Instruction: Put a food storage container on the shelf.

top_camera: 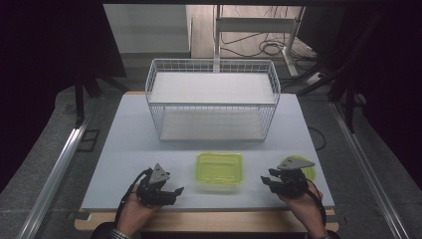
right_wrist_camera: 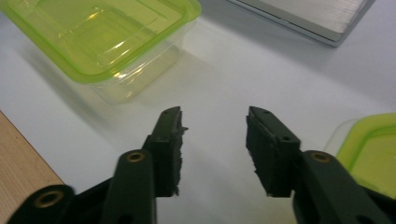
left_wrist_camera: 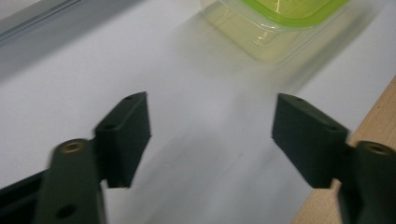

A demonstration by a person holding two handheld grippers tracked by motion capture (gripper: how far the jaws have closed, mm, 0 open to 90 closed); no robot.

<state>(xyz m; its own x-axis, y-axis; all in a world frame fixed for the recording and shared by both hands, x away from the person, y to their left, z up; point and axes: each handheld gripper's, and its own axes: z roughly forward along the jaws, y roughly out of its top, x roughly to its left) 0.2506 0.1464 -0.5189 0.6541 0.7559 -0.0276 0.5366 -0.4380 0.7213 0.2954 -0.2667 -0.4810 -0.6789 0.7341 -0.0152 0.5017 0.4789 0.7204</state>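
Observation:
A clear container with a yellow-green lid (top_camera: 219, 171) sits on the grey table (top_camera: 119, 149) near its front edge, between my two grippers. To its left, my left gripper (top_camera: 177, 191) points right toward it, open with nothing between its jaws. In the left gripper view the gripper (left_wrist_camera: 212, 100) stands wide over bare table, with the container (left_wrist_camera: 275, 18) ahead. My right gripper (top_camera: 265, 179) points left at the container, open and empty. The right gripper view shows the gripper (right_wrist_camera: 215, 112) short of the container (right_wrist_camera: 102, 37).
A white wire basket (top_camera: 213, 99) stands at the back middle of the table. A second yellow-green lidded piece (top_camera: 304, 167) lies just behind my right gripper, also in the right gripper view (right_wrist_camera: 369, 144). A wooden board edge (top_camera: 209, 221) runs under the table's front.

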